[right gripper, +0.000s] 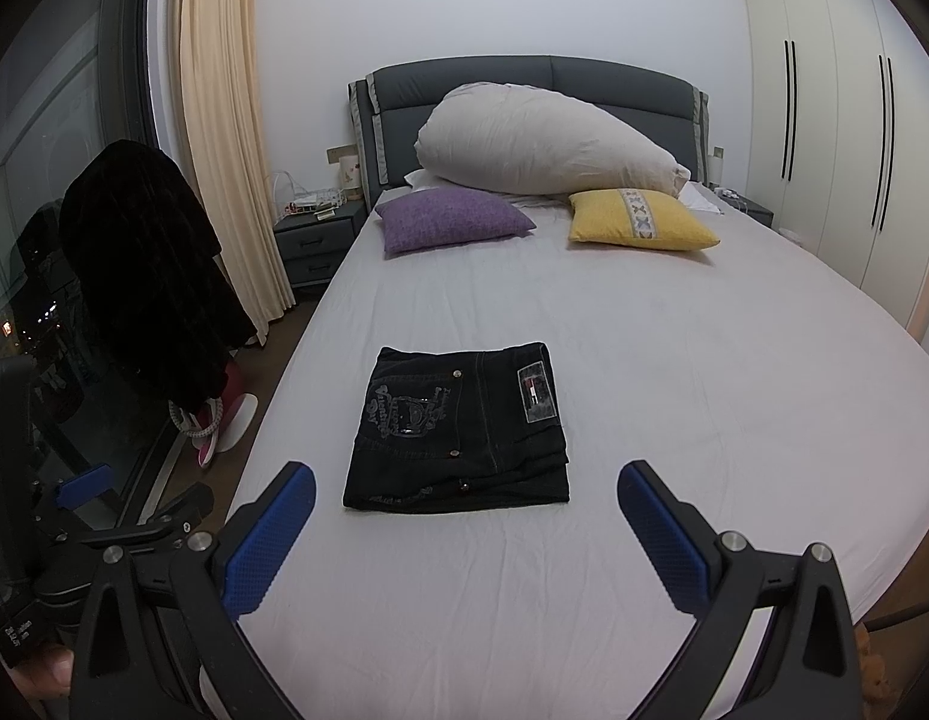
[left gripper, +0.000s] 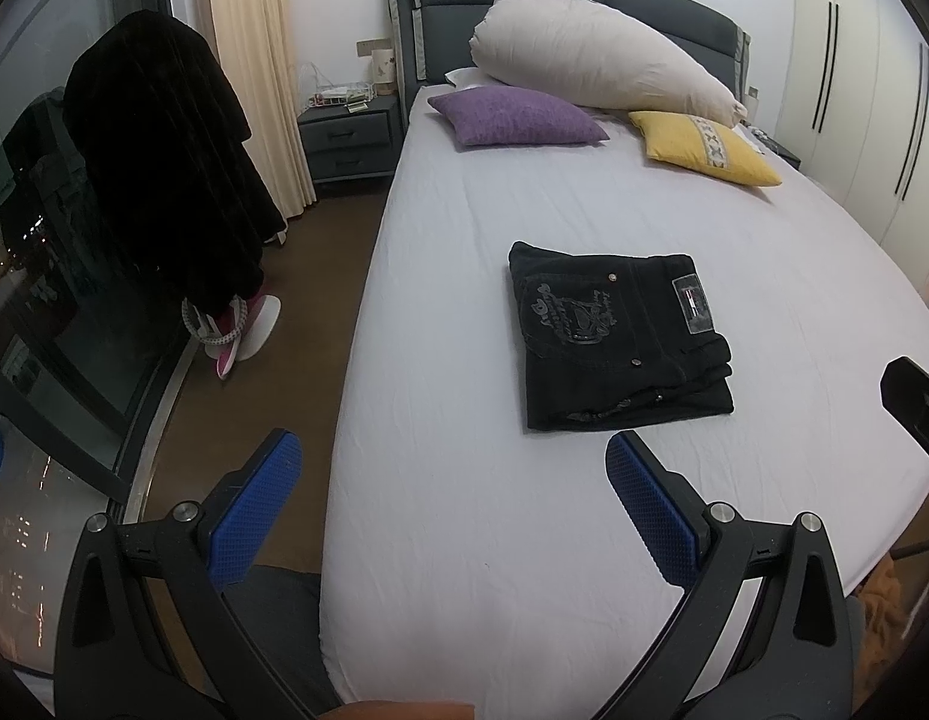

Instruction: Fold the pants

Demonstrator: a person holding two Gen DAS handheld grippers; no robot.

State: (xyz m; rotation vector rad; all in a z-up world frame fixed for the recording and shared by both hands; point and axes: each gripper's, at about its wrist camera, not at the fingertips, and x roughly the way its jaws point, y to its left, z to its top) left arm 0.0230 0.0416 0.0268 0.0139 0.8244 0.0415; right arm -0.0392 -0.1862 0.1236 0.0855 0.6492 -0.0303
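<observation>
Since the black pants [right gripper: 461, 429] lie as a squared, stacked packet in the middle of the bed [right gripper: 674, 372], patch side up, I judge the folding finished. I hold my left gripper [left gripper: 452, 501] and right gripper [right gripper: 464, 513] short of them, both spread wide and empty. Layers underneath are hidden; the embroidery is unreadable.

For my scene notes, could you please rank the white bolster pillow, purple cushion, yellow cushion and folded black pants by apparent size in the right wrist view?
1. White bolster pillow, clearly largest.
2. Folded black pants, though they lie nearer the camera, so their true rank is unsure.
3. Purple cushion and yellow cushion look about alike; I would not rank them.
</observation>
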